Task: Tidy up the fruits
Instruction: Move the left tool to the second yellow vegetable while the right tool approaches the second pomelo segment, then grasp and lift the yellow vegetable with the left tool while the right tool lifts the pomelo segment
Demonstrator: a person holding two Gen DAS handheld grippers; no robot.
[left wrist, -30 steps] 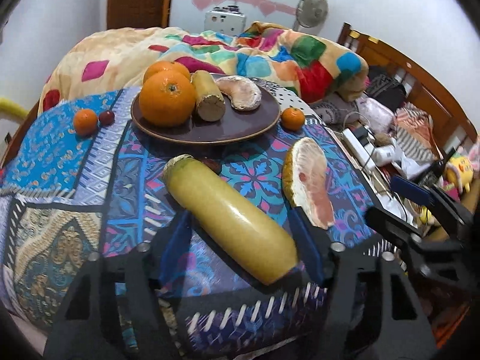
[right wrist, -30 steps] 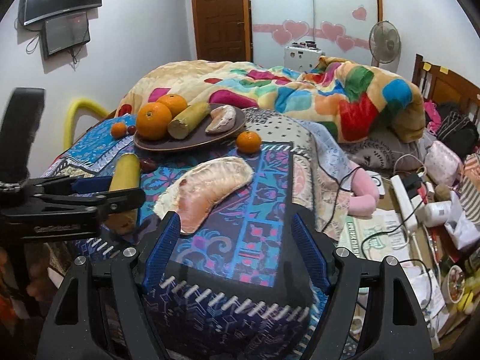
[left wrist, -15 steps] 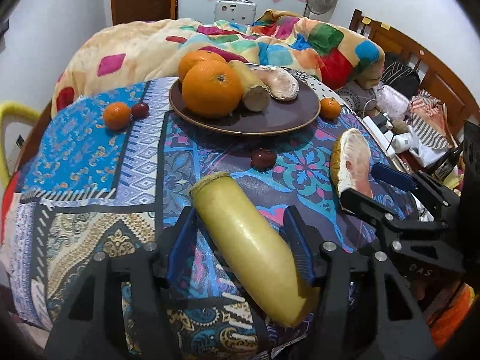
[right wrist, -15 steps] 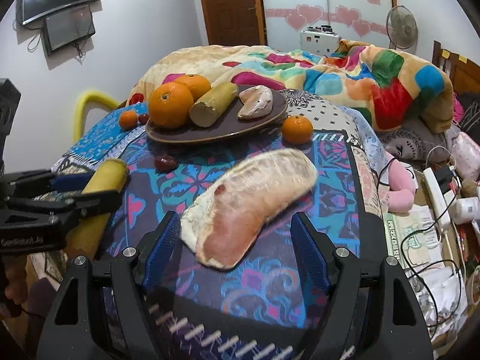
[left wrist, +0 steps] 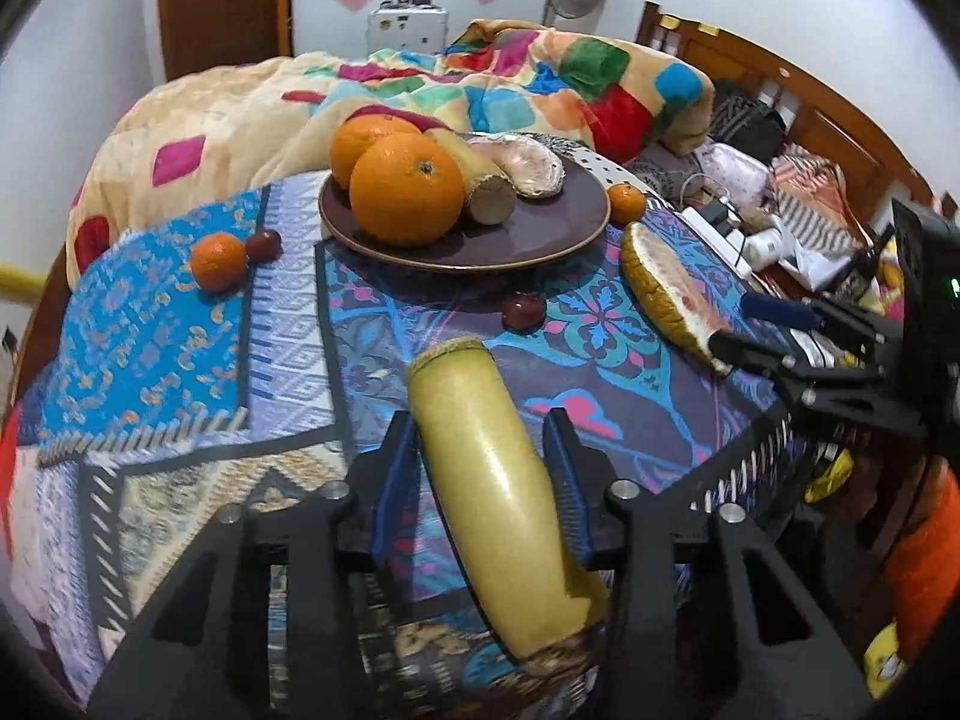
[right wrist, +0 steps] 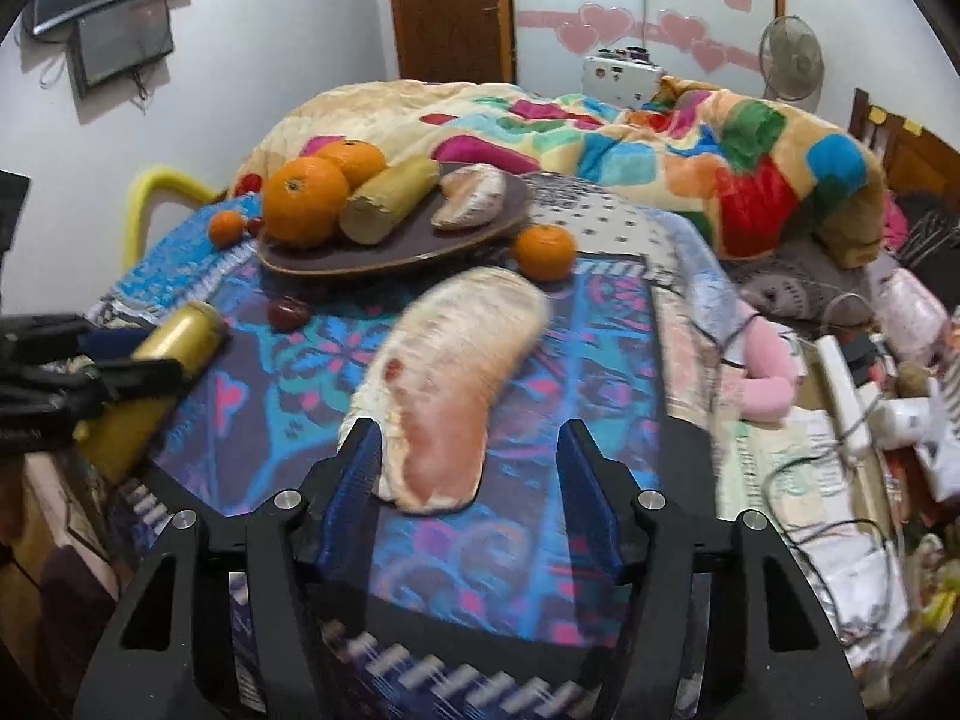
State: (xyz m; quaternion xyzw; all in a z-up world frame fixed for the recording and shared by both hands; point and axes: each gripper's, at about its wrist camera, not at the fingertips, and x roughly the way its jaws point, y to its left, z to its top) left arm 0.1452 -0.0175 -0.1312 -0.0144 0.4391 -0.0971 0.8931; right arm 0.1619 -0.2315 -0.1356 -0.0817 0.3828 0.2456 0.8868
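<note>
Left wrist view: the left gripper [left wrist: 483, 462] is closed around the long yellow stalk [left wrist: 492, 480], both blue fingers touching it.
Ahead of it: a small red fruit [left wrist: 522, 312], then the brown plate [left wrist: 540, 234] holding oranges [left wrist: 405, 195].
Right wrist view: the right gripper [right wrist: 468, 480] is wide open, grasping nothing.
Between its fingers: the near end of the pomelo slice [right wrist: 447, 384], lying on the patterned cloth [right wrist: 600, 360].
</note>
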